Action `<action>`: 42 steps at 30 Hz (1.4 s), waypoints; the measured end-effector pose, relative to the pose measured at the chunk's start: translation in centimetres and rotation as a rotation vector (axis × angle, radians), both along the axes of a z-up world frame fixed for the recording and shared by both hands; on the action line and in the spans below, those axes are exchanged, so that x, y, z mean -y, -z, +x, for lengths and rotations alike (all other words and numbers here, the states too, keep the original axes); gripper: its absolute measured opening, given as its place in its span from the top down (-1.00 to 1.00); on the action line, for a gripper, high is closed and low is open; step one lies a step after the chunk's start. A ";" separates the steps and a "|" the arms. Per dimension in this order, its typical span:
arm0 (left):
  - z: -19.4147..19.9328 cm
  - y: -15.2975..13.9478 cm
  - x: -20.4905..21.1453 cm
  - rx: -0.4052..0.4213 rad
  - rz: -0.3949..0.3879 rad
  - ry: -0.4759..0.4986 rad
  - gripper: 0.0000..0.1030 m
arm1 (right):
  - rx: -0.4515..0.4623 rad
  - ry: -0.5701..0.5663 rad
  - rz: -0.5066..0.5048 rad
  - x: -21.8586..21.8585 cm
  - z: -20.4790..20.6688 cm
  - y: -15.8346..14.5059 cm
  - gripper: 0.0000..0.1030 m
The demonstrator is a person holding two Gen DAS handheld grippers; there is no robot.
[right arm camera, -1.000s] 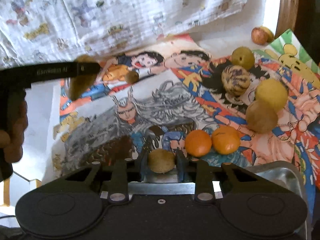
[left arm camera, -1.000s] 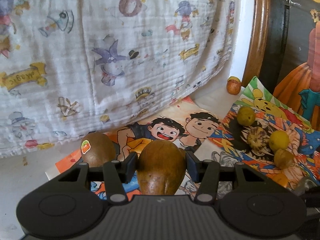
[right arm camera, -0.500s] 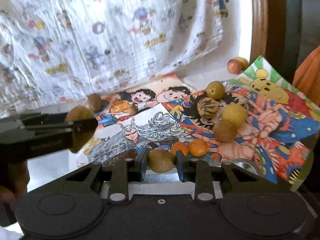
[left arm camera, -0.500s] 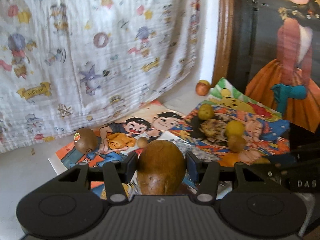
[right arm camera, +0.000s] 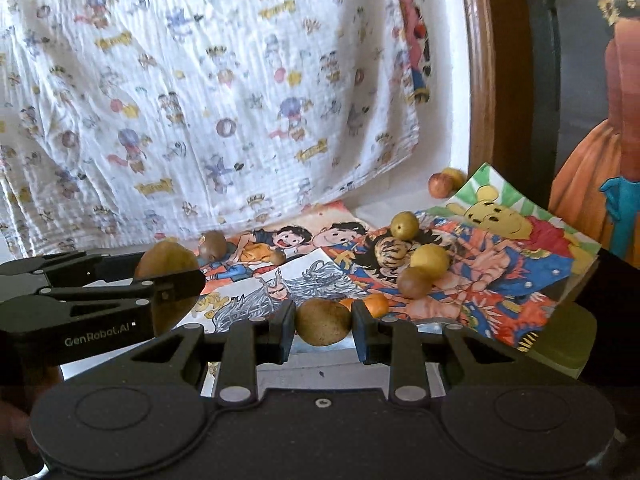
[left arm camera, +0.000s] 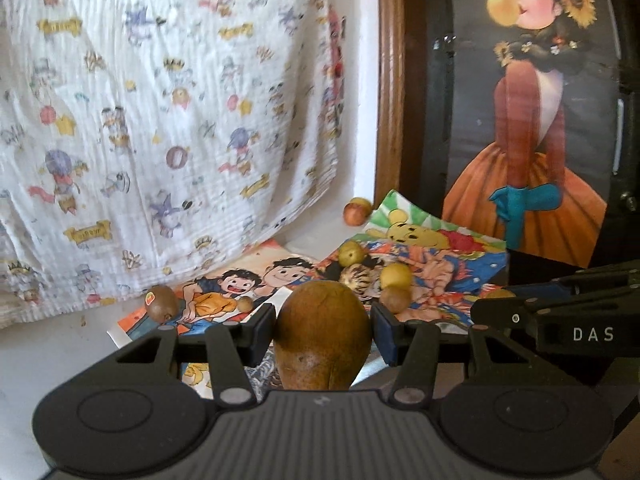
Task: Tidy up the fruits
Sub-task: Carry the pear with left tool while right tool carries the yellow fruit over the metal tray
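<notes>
Left wrist: brown fruit (left arm camera: pixel 322 332) clamped between fingers (left arm camera: pixel 260 330).

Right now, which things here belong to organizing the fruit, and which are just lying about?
Part of the job:
left gripper shut on a large brown fruit
right gripper shut on a small brown fruit
stickered kiwi
yellow fruits
oranges

Just lying about:
cartoon posters
printed cloth
painting of a girl
</notes>
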State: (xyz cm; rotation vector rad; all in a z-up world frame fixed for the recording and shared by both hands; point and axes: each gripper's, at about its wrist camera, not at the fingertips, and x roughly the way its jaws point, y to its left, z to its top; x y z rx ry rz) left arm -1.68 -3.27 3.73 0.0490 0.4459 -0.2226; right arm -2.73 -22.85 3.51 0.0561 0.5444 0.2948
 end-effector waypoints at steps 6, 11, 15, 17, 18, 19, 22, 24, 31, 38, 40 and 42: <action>-2.8 -0.3 1.0 0.017 -0.001 0.028 -0.09 | 0.023 0.035 0.006 1.2 -3.2 -0.5 0.39; -3.9 0.0 1.5 0.007 -0.006 0.046 -0.09 | 0.035 0.053 0.018 1.9 -4.8 -0.5 0.39; -4.3 0.5 1.7 -0.007 -0.009 0.050 -0.09 | 0.036 0.062 0.028 2.3 -5.3 -0.3 0.39; -4.3 0.8 1.8 -0.016 -0.007 0.049 -0.09 | 0.033 0.065 0.033 2.5 -5.2 -0.2 0.39; -4.3 0.9 1.8 -0.021 -0.008 0.048 -0.09 | 0.028 0.066 0.036 2.6 -5.1 0.0 0.39; -4.2 1.2 1.8 -0.030 -0.008 0.049 -0.09 | 0.023 0.065 0.038 2.7 -5.0 0.2 0.39; -3.9 2.2 1.9 -0.058 -0.003 0.049 -0.09 | -0.001 0.064 0.042 2.9 -4.5 1.0 0.39; -3.4 3.1 2.0 -0.085 -0.001 0.051 -0.09 | -0.024 0.064 0.044 3.1 -3.9 1.9 0.38; -1.3 7.3 2.5 -0.193 0.018 0.071 -0.09 | -0.129 0.053 0.024 3.4 -1.1 6.0 0.38; 0.4 10.1 3.1 -0.276 0.019 0.088 -0.09 | -0.220 0.002 -0.042 2.0 1.1 10.0 0.39; 0.4 10.5 3.4 -0.284 0.030 0.089 -0.09 | -0.228 -0.010 -0.067 1.8 1.3 10.7 0.39; 0.3 10.5 3.6 -0.279 0.039 0.088 -0.09 | -0.241 -0.018 -0.078 1.8 1.4 11.4 0.39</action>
